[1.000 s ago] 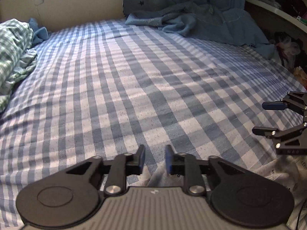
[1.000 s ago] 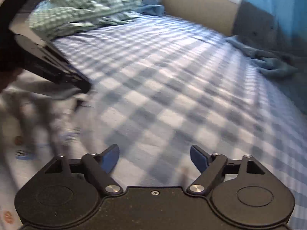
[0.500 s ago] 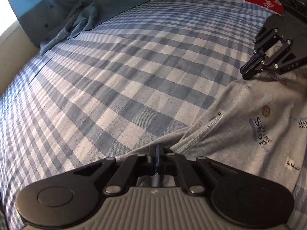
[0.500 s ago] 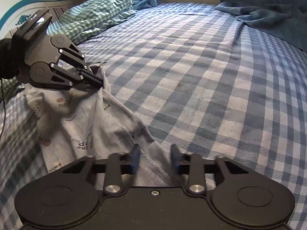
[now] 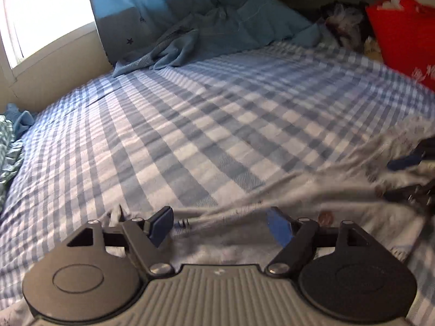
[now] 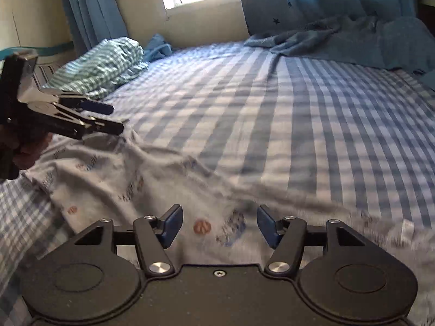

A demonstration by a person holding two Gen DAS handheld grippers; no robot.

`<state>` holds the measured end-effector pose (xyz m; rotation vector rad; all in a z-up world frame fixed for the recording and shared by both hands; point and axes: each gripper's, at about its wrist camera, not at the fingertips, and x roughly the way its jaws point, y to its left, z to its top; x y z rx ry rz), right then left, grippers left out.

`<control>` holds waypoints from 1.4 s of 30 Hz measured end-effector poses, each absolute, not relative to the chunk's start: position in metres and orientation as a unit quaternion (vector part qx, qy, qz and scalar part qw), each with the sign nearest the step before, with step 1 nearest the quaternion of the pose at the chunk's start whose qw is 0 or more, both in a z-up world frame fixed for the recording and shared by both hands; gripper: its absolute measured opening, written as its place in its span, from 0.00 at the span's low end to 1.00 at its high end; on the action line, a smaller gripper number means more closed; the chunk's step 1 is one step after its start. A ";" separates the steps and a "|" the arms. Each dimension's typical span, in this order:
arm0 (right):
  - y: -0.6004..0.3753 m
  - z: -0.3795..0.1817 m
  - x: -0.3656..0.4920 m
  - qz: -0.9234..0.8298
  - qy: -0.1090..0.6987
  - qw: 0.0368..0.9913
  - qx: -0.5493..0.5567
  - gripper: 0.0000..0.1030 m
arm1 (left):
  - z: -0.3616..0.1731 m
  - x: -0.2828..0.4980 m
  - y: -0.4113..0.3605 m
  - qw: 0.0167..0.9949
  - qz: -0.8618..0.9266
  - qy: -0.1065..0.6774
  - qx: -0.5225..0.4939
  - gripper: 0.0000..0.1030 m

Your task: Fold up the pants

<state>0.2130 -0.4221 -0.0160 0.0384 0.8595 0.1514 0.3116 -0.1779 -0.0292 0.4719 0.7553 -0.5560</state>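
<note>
Item: pants (image 6: 130, 179), grey knit with small printed motifs. Location: lower part of both views, spread rumpled across the near side of the checked bed (image 6: 312, 125); a hem or seam edge shows at lower centre of the left wrist view.

Item: left claw (image 5: 220, 225), lower centre of its own view. Condition: fingers wide apart, nothing between them, fabric lying just beneath. Also visible at middle left of the right wrist view, parted, above one end of the garment.

Item: right claw (image 6: 218, 226), lower centre of its own view. Condition: fingers wide apart, empty, poised over the cloth.

Step in hand, as judged: the garment laid down and let go; next, smoothing and regrasping for a fold.

Handling notes: knit cloth is limp and wrinkles readily. Pinch at a seamed edge, not mid-panel. Take both ends level, tension gently, and lay one half squarely over the other. Avoid catching the bedsheet under the fingers.

Other: blue blanket (image 6: 339, 38), upper right; green checked bedding (image 6: 103, 62), upper left.
</note>
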 end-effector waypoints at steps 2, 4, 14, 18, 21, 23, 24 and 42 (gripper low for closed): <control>-0.431 -0.023 0.199 0.036 0.391 0.919 -0.013 0.59 | -0.057 0.313 -0.187 0.859 -0.214 0.385 0.259 0.85; -0.449 -0.023 0.190 -0.016 0.382 0.924 -0.020 0.64 | -0.056 0.317 -0.179 0.875 -0.178 0.383 0.235 0.97; -0.483 -0.005 0.187 -0.060 0.367 0.928 0.016 0.75 | -0.051 0.313 -0.207 0.865 -0.123 0.437 0.216 1.00; -0.524 -0.023 0.175 -0.065 0.372 0.925 0.042 0.75 | -0.046 0.315 -0.192 0.866 -0.101 0.458 0.172 1.00; -0.553 -0.002 0.141 -0.082 0.344 0.934 0.042 0.78 | -0.027 0.310 -0.201 0.878 -0.079 0.439 0.173 1.00; -0.568 0.012 0.118 -0.090 0.329 0.937 0.069 0.87 | -0.013 0.302 -0.221 0.889 -0.113 0.415 0.155 1.00; -0.575 0.016 0.107 -0.101 0.327 0.935 0.097 0.89 | -0.007 0.300 -0.235 0.892 -0.140 0.406 0.141 1.00; -0.615 -0.022 0.075 -0.199 0.247 0.818 0.480 0.58 | -0.048 0.282 -0.486 0.778 -0.414 0.401 0.249 1.00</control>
